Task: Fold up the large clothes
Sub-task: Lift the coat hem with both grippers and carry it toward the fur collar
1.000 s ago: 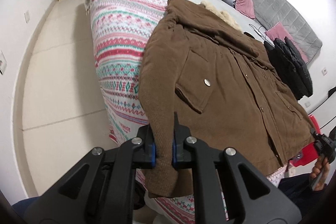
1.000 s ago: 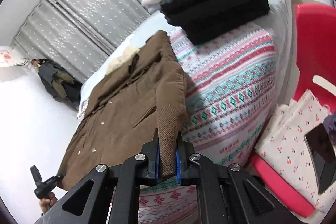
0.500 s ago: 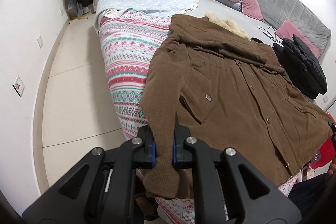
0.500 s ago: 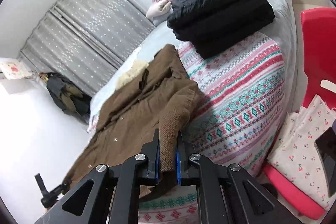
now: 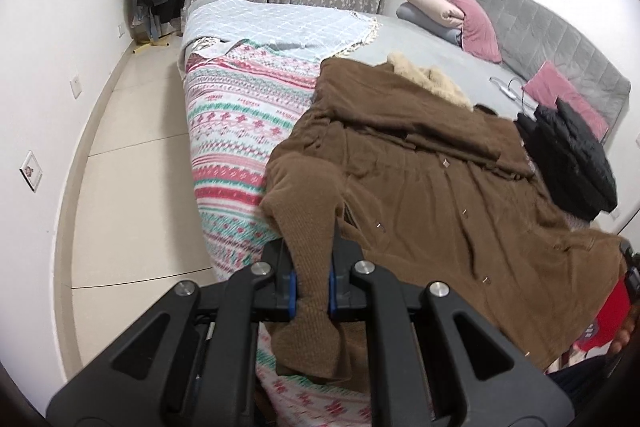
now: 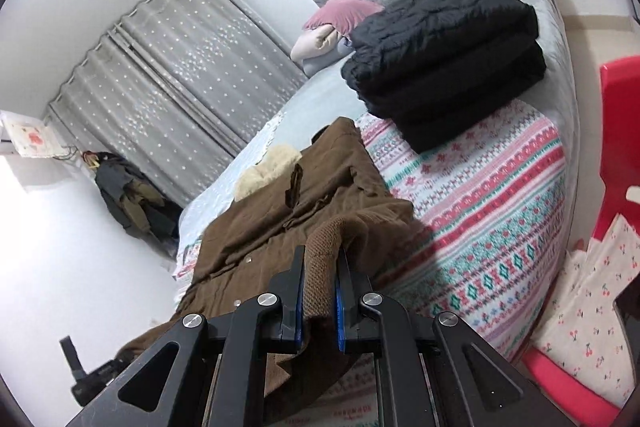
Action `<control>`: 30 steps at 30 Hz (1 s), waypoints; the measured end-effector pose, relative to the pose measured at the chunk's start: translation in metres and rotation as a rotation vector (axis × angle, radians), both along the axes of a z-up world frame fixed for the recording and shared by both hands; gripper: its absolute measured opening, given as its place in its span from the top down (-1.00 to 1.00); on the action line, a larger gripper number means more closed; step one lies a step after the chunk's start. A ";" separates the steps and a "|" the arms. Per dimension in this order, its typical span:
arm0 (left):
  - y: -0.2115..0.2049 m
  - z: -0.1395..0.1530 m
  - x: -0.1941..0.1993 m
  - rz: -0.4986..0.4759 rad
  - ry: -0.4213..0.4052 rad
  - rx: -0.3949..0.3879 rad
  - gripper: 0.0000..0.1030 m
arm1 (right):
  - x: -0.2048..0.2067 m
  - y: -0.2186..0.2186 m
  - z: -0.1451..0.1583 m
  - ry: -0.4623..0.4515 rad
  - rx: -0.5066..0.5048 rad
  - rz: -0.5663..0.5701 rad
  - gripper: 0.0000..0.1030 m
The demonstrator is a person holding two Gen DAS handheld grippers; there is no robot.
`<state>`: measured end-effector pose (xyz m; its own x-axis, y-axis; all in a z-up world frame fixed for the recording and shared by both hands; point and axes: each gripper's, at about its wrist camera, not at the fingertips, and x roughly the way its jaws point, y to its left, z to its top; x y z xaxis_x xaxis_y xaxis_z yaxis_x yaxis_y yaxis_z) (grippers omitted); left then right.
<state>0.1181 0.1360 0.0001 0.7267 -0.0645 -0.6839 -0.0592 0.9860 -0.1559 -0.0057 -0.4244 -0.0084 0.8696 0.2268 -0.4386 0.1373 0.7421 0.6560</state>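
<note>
A large brown coat [image 5: 432,179] with a cream fleece collar [image 5: 432,79] lies front up on the patterned bedspread [image 5: 236,131]. My left gripper [image 5: 311,263] is shut on the knitted cuff [image 5: 308,267] of one sleeve, lifted at the bed's near edge. In the right wrist view the coat [image 6: 280,211] stretches away, and my right gripper [image 6: 320,267] is shut on the other knitted cuff [image 6: 320,259], held above the bedspread [image 6: 480,195].
A folded black puffer jacket [image 6: 444,55] sits on the bed beside the coat and shows in the left wrist view [image 5: 572,155]. Pink pillows [image 5: 476,23] lean on the grey headboard. A red chair [image 6: 620,139] with cherry-print cloth [image 6: 580,311] stands by the bed. Tiled floor [image 5: 132,187] lies left.
Both grippers have lifted and drawn back with the sleeve cuffs in them. The sleeves have risen off the bed and bunched toward the coat's front.
</note>
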 end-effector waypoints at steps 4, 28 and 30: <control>-0.001 0.011 0.007 0.006 -0.027 -0.080 0.76 | 0.003 0.001 0.006 -0.046 0.020 0.009 0.80; 0.016 0.024 0.064 0.068 0.000 -0.317 0.77 | 0.050 -0.016 -0.003 -0.099 0.190 -0.031 0.80; 0.020 0.025 0.068 0.065 0.008 -0.338 0.77 | 0.055 -0.018 -0.003 -0.104 0.210 -0.034 0.80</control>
<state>0.1858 0.1557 0.0256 0.7312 -0.2421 -0.6377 -0.1230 0.8728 -0.4724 0.0494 -0.4420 -0.0117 0.9162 0.2737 -0.2926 0.0834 0.5839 0.8075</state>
